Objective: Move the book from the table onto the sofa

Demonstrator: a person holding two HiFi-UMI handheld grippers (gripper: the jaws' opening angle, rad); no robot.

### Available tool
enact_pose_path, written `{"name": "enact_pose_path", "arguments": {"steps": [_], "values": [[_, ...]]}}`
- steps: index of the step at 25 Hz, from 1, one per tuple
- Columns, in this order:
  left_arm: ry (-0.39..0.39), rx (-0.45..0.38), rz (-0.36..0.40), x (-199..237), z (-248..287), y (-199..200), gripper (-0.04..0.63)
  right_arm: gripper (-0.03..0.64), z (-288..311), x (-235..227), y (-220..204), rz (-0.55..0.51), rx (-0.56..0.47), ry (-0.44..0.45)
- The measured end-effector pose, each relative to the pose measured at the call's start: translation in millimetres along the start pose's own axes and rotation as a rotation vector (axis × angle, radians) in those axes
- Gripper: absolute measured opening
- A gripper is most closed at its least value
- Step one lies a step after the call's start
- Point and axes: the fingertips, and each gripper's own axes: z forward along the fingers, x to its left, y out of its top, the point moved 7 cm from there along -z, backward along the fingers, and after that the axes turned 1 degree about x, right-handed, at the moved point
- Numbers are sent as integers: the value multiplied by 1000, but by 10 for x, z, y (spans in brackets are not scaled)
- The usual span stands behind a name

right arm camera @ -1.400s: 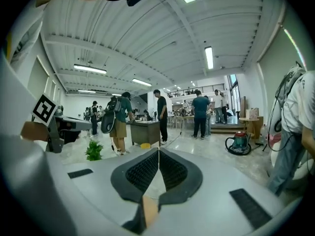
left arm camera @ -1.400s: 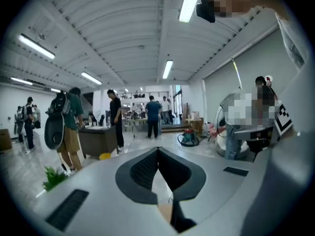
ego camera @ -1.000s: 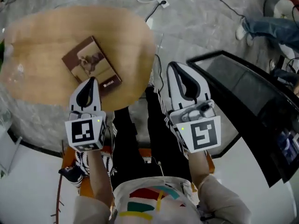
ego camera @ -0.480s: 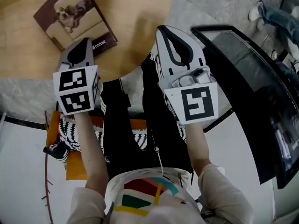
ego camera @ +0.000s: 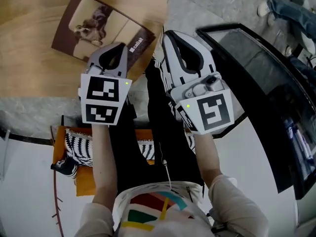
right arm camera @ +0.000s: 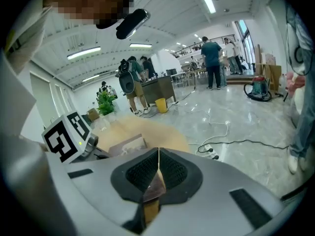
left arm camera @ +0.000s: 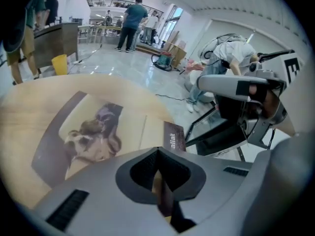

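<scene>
The book (ego camera: 96, 29), brown with a dog picture on its cover, lies flat on the round wooden table (ego camera: 29, 73). In the head view my left gripper (ego camera: 117, 48) hangs over the book's near edge, shut with nothing between its jaws. In the left gripper view the book (left arm camera: 93, 132) lies just ahead of the shut tips (left arm camera: 157, 150). To the right, my right gripper (ego camera: 173, 34) is by the table's edge, shut and empty. The right gripper view shows its tips (right arm camera: 158, 150) meeting, with the book (right arm camera: 125, 144) beyond them.
A black glass-topped unit (ego camera: 256, 78) stands to the right of my right arm. Below the table's edge sits an orange stool (ego camera: 79, 174) with a striped cloth. Cables and a power strip (right arm camera: 211, 151) lie on the floor beyond. Several people stand far off.
Both grippers have come down toward the table. The left one has shifted right along the book's near edge. The book has not moved on the table.
</scene>
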Motion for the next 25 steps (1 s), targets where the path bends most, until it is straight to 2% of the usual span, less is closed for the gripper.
{"name": "enact_pose_path", "arguments": {"steps": [3, 5, 7, 10, 14, 15, 16, 17, 19, 21, 23, 24, 25], "values": [[-81, -10, 59, -243, 207, 217, 6, 17, -67, -214, -145, 73, 0, -9], [-115, -7, 91, -387, 333, 341, 6, 17, -167, -441, -240, 158, -42, -48], [-139, -4, 111, -483, 418, 428, 6, 17, -249, -638, -354, 266, -71, -37], [-165, -7, 105, -554, 485, 495, 6, 18, -281, -814, -535, 439, -112, 79], [-174, -18, 82, -638, 546, 563, 6, 24, -241, -1012, -740, 744, -248, 235], [-175, -15, 86, -656, 559, 578, 6, 102, -201, -1054, -782, 776, -260, 262], [-178, -11, 90, -670, 568, 591, 6, 277, -153, -1093, -823, 778, -258, 278], [-183, -6, 93, -680, 574, 598, 6, 373, -105, -1128, -865, 767, -251, 290], [-192, -2, 94, -698, 574, 603, 6, 382, -32, -1195, -954, 770, -249, 331], [-149, -19, 127, -708, 534, 610, 7, 382, 36, -1244, -1049, 817, -246, 406], [-26, -61, 190, -663, 434, 621, 8, 380, 123, -1267, -1156, 882, -226, 488], [30, -89, 197, -616, 378, 619, 7, 380, 169, -1276, -1199, 923, -231, 532], [65, -121, 171, -560, 328, 612, 7, 380, 211, -1287, -1222, 971, -255, 577]]}}
